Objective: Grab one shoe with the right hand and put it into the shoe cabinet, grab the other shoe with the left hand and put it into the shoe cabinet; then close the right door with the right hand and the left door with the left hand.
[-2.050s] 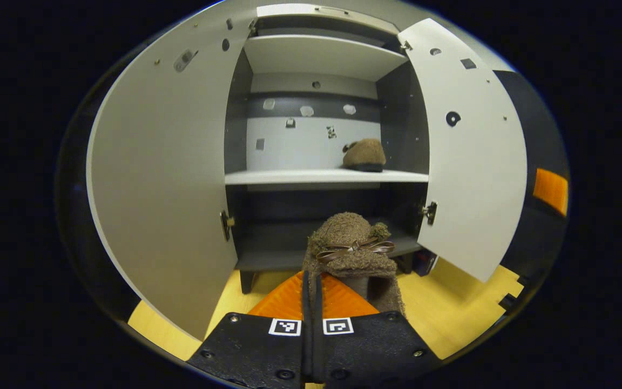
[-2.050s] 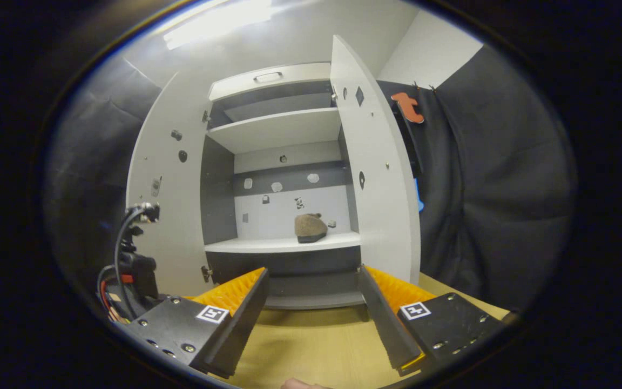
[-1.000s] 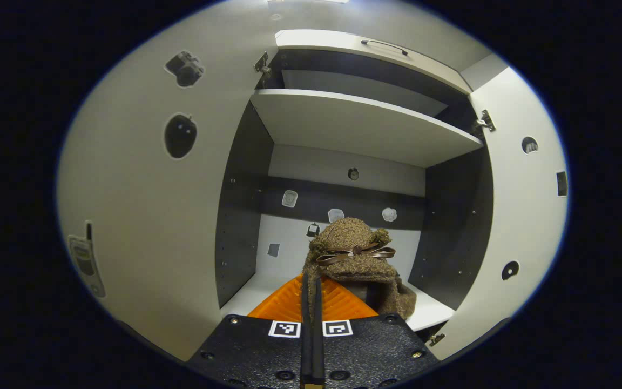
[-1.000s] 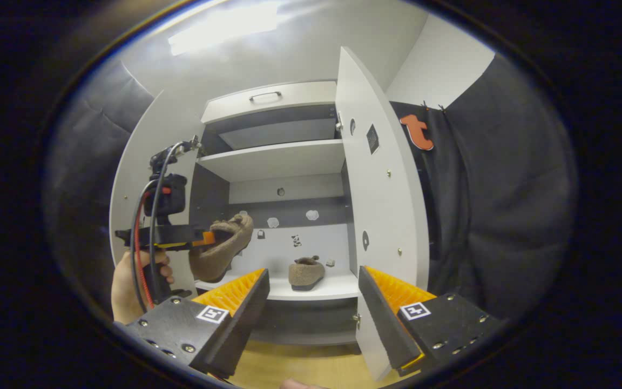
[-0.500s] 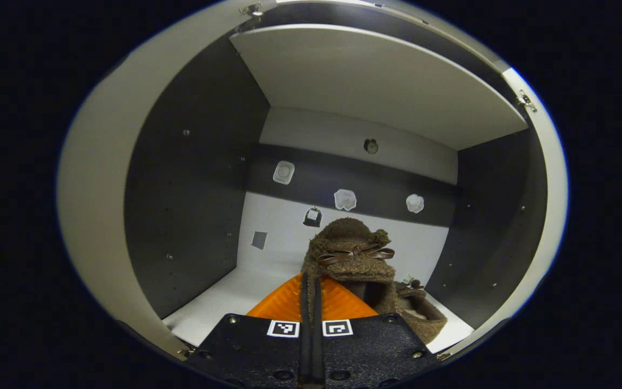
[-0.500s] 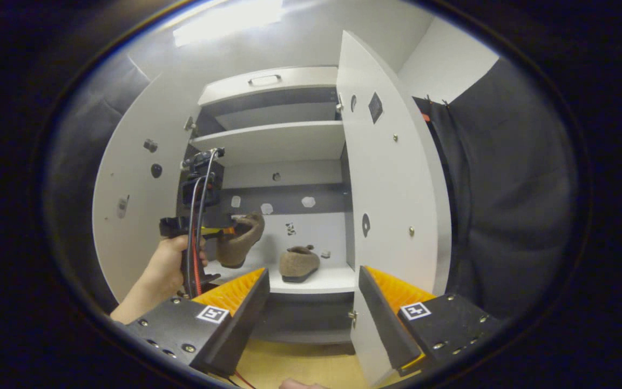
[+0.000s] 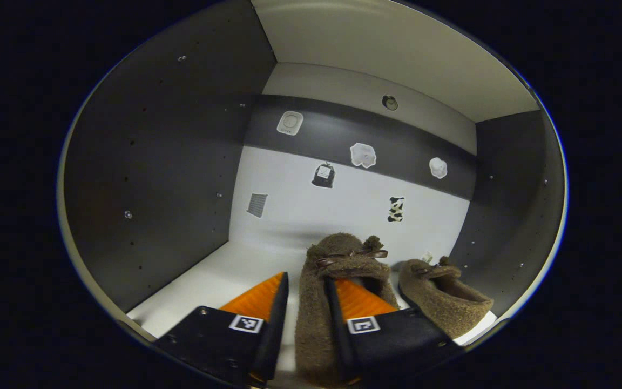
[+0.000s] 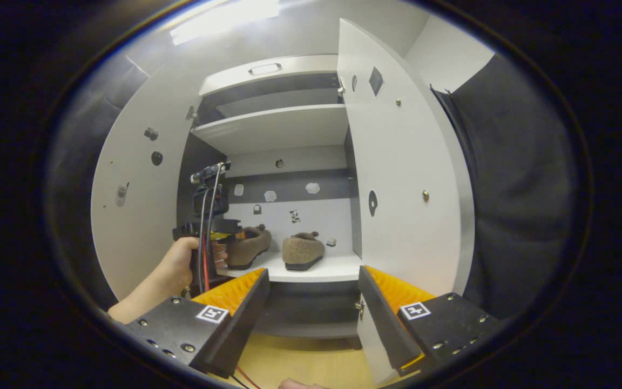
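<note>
Left gripper view puts us right inside the shoe cabinet (image 7: 154,162), and the second shoe (image 7: 338,270) lies on the white middle shelf (image 7: 219,275), toe toward the back wall. The left gripper (image 7: 305,302) has its fingers parted around the shoe's near side wall; one finger sits inside the shoe's opening, and I cannot tell whether either is pressing, so I judge the grip slack. Just beside it, toward the shelf's right edge, sits the first shoe (image 7: 443,302), apart from its partner.

Right gripper view gives the wider look: both shoes side by side on that shelf, the hand (image 8: 178,265) with the left gripper at the cabinet's left side. The right gripper (image 8: 313,302) hangs outside in front, jaws wide, empty.

So by my reckoning both shoes are in. What's left: draw the left gripper out, then swing the right door (image 8: 403,178) shut with the right gripper and the left door (image 8: 133,210) with the left. Both doors stand wide open.
</note>
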The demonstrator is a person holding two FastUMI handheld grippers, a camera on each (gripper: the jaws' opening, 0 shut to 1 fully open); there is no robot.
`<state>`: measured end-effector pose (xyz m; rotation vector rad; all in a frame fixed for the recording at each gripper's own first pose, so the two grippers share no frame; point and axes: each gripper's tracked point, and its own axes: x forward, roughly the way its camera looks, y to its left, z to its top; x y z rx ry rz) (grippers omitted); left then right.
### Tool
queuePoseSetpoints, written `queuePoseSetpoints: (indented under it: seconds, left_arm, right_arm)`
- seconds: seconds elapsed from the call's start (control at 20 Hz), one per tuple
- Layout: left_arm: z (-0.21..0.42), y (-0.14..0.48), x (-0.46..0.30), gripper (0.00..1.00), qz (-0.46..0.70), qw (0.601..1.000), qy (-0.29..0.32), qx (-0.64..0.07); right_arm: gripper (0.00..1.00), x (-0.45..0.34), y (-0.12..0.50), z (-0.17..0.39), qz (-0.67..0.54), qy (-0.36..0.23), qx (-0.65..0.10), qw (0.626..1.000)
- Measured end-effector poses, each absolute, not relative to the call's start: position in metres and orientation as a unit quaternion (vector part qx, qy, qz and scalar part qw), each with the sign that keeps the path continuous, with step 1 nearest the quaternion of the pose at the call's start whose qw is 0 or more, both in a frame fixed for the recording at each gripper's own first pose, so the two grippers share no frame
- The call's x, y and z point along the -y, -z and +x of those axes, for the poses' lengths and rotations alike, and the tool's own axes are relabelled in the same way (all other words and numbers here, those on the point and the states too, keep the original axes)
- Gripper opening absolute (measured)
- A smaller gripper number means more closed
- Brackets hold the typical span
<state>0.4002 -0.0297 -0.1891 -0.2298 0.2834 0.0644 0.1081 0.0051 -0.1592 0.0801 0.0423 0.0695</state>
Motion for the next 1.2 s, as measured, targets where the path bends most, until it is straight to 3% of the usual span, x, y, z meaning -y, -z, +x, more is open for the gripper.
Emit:
queuePoseSetpoints:
  seconds: [0.1, 0.15, 0.25, 0.45, 0.5, 0.55, 0.7, 1.2]
  left_arm:
    - [0.400, 0.189, 0.029, 0.71, -0.122, 0.983, -0.033, -0.136]
    - [0.398, 0.187, 0.025, 0.82, -0.118, 0.983, -0.038, -0.136]
    - [0.396, 0.186, 0.023, 0.90, -0.107, 0.984, -0.039, -0.138]
    - [0.375, 0.175, 0.014, 0.90, -0.072, 0.986, -0.049, -0.144]
    - [0.371, 0.163, 0.011, 0.91, -0.072, 0.988, -0.049, -0.128]
    - [0.365, 0.154, 0.012, 0.99, -0.078, 0.990, -0.043, -0.111]
    - [0.330, 0.114, 0.009, 0.97, -0.084, 0.993, -0.036, -0.074]
    - [0.154, 0.085, 0.029, 0.96, -0.044, 0.996, 0.016, -0.075]
  right_arm:
    - [0.96, -0.011, 0.163, 0.108, 0.047, -0.043, -0.022, 0.998]
    - [0.96, -0.014, 0.167, 0.109, 0.049, -0.046, -0.024, 0.997]
    - [1.00, -0.015, 0.174, 0.108, 0.050, -0.046, -0.033, 0.997]
    - [0.99, -0.016, 0.174, 0.097, 0.054, -0.043, -0.035, 0.997]
    - [0.99, -0.017, 0.173, 0.093, 0.053, -0.042, -0.034, 0.997]
    - [0.99, -0.017, 0.172, 0.088, 0.052, -0.042, -0.032, 0.997]
    - [0.99, -0.014, 0.174, 0.067, 0.057, -0.037, -0.025, 0.997]
    - [0.99, -0.012, 0.172, -0.015, 0.048, -0.018, -0.011, 0.999]
